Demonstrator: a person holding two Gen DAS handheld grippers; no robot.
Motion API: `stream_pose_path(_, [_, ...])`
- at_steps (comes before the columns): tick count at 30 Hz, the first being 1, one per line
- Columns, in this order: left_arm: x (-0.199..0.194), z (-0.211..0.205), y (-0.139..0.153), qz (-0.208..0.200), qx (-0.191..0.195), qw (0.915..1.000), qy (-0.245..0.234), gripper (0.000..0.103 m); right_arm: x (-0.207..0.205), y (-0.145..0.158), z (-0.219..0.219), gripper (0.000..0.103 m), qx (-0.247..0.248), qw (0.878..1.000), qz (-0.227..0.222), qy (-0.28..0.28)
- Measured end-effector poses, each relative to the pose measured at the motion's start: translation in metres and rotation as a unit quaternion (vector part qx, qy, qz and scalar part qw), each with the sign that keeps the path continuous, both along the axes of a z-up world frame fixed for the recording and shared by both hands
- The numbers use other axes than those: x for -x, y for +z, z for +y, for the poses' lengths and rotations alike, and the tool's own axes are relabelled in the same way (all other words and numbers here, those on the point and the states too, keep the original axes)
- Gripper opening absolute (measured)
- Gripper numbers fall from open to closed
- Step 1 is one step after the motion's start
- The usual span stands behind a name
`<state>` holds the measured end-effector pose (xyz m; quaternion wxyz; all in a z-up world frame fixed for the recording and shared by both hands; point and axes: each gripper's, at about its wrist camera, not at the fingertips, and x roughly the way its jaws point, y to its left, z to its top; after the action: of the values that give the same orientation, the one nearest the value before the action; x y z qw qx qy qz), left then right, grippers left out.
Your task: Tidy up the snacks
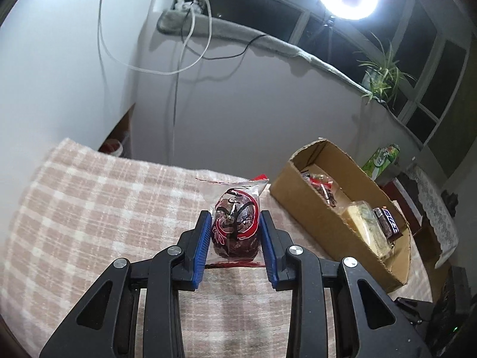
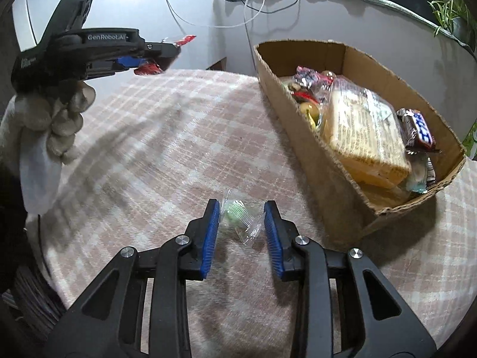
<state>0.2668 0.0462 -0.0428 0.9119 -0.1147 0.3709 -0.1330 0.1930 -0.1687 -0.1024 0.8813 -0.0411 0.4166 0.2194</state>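
- left gripper (image 1: 234, 223) narrowed down, blue pads (image 1: 200, 247) pressing both sides of a clear-wrapped dark snack with red and black print (image 1: 235, 223); packet sits in the centre of the left wrist frame, lifted above the checked cloth (image 1: 89, 208)
- same left gripper (image 2: 158, 56) shows in the upper left of the right wrist frame, held up in the air by a gloved hand (image 2: 56, 119), red wrapper edges sticking out front and below the tips
- right gripper (image 2: 241, 223) at lower centre of its frame, fingers (image 2: 210, 235) drawn in to a narrow gap around a small clear packet with a green sweet (image 2: 240, 216); left pad touches the wrapper edge, right pad just meets the crinkled wrapper, looks pinched
- the green sweet packet is low over the checked cloth; cannot tell if it is lifted off it
- cardboard box (image 2: 301, 125) at right of the right wrist frame, on the cloth, well apart from both grippers; inside are a yellow wrapped block (image 2: 366, 131), a brown chocolate bar (image 2: 417, 131) and small mixed sweets (image 2: 310, 86) at the far end
- box (image 1: 313, 223) also at right of the left wrist frame, beside the held snack
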Motion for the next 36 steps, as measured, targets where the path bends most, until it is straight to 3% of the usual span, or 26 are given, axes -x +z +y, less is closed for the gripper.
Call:
stream_pose_path(14, [0.031, -0.058, 0.038, -0.079, -0.064, 0.9932, -0.057, 0.031, 0.011, 0.064, -0.019, 0.032, -0.023, 0.998, -0.053, -0.003])
stream_pose_path(25, [0.036, -0.087, 0.04, -0.081, -0.069, 0.9909, -0.083, 0.031, -0.005, 0.086, -0.048, 0.032, -0.008, 0.997, -0.069, -0.019])
stream_pose_path(36, [0.01, -0.123, 0.037, -0.066, -0.064, 0.9903, -0.105, 0.031, -0.055, 0.096, -0.091, 0.032, 0.0, 0.996, -0.065, -0.059])
